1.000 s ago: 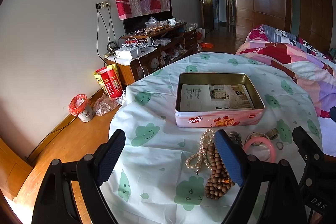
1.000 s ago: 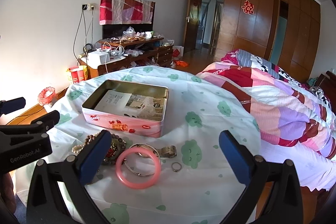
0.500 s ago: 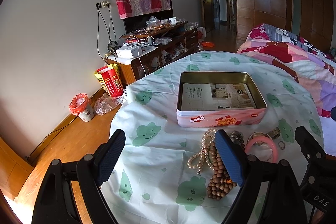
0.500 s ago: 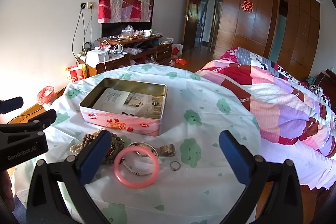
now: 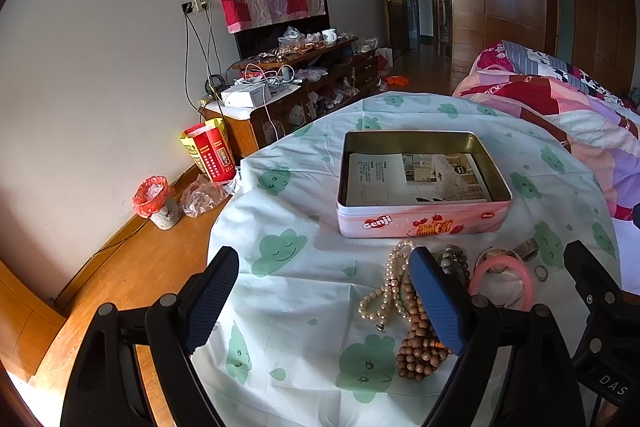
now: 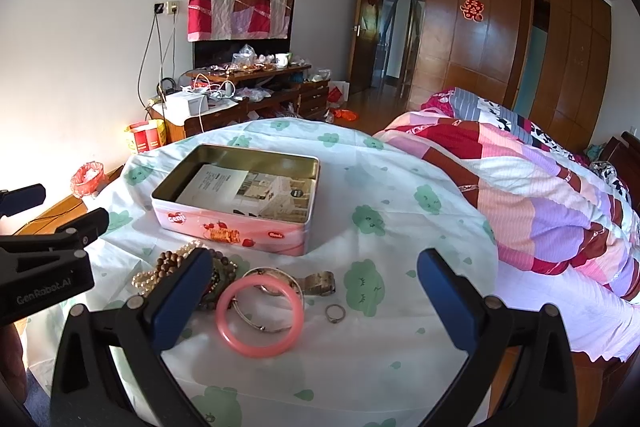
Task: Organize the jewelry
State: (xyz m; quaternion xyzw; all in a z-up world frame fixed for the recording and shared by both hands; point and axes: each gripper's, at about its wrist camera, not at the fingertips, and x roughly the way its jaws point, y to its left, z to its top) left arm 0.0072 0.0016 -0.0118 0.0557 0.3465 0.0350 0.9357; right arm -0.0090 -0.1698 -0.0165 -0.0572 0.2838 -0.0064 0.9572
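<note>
- The left gripper (image 5: 322, 301) is spread wide with nothing between its blue pads, hovering above the cloud-print tablecloth (image 5: 304, 291) at the near edge of the table.
- The right gripper (image 6: 314, 297) is just as wide apart and equally empty; in its own view the pink bangle (image 6: 260, 315) lies between its fingers, slightly toward the left one.
- The jewelry sits in one loose cluster in front of the open Genji tin (image 5: 422, 223), none of it inside yet (only a printed leaflet (image 5: 412, 179) lines the tin's floor).
- From the left gripper, the pearl necklace (image 5: 386, 291) and the wooden bead strand (image 5: 420, 347) lie at about 1 o'clock, just beside and partly behind its right pad; both run lengthwise toward the tin, near to far.
- From the right gripper, a metal bangle (image 6: 272, 277) overlaps the pink one's far side, a watch (image 6: 320, 283) sits just past it at 12 o'clock, and a small ring (image 6: 335, 313) lies just right of the pink bangle.
- The tin is at 11 o'clock from the right gripper and 1 o'clock from the left, just beyond the cluster in both views.
- My read: the right gripper is the nearer tool for the bangles and ring, the left for the bead strands; the pink bangle looks the easiest first pick, since a pinch across its rim needs only a drop and a small shift left.
- The strands are limp and tangled together (one could drag the other when lifted).
</note>
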